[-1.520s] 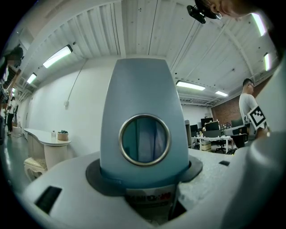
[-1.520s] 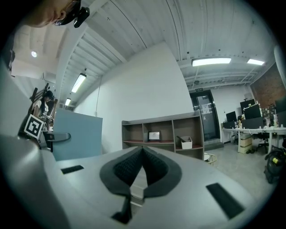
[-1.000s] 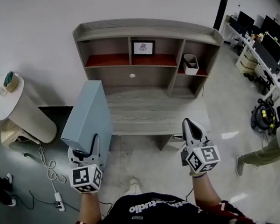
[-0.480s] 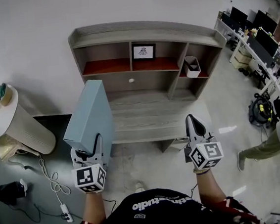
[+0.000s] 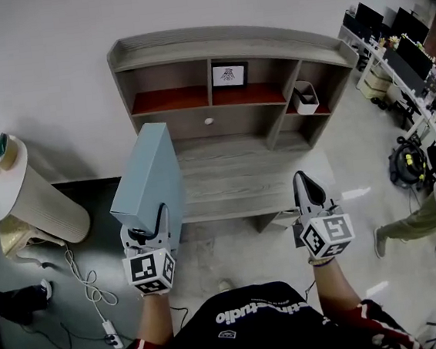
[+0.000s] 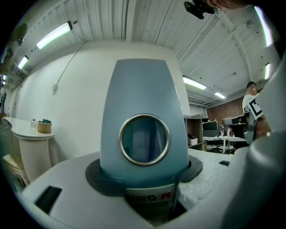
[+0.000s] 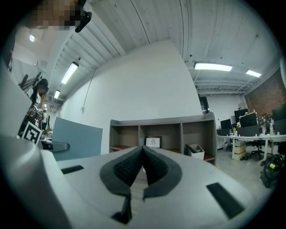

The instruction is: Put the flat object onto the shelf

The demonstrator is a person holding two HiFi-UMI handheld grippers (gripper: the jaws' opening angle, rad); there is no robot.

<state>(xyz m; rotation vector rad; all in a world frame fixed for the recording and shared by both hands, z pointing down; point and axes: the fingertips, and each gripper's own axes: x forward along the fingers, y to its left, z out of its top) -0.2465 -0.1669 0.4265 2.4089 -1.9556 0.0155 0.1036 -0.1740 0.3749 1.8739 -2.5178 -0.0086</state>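
Observation:
A light blue flat binder [image 5: 150, 177] stands on edge, held up in front of the grey wooden shelf unit [image 5: 227, 43]. My left gripper [image 5: 151, 229] is shut on its lower end. In the left gripper view the binder's spine [image 6: 143, 94], with a metal ring hole, fills the middle between the jaws of the left gripper [image 6: 144, 181]. My right gripper [image 5: 307, 186] hangs level to the right, shut and empty. In the right gripper view its pads [image 7: 134, 166] meet in front of the shelf unit [image 7: 178, 123], and the binder [image 7: 73, 138] shows at the left.
The shelf unit holds a small picture frame [image 5: 229, 74] and a white bin [image 5: 305, 97] above a desk board [image 5: 234, 177]. A round white side table [image 5: 17, 183] stands left. A cable and power strip [image 5: 107, 332] lie on the floor. A person's leg [image 5: 409, 227] and desks are at right.
Both grippers and the binder have drifted a little right and lower in the head view. The left grip on the binder is unchanged and the right jaws stay shut.

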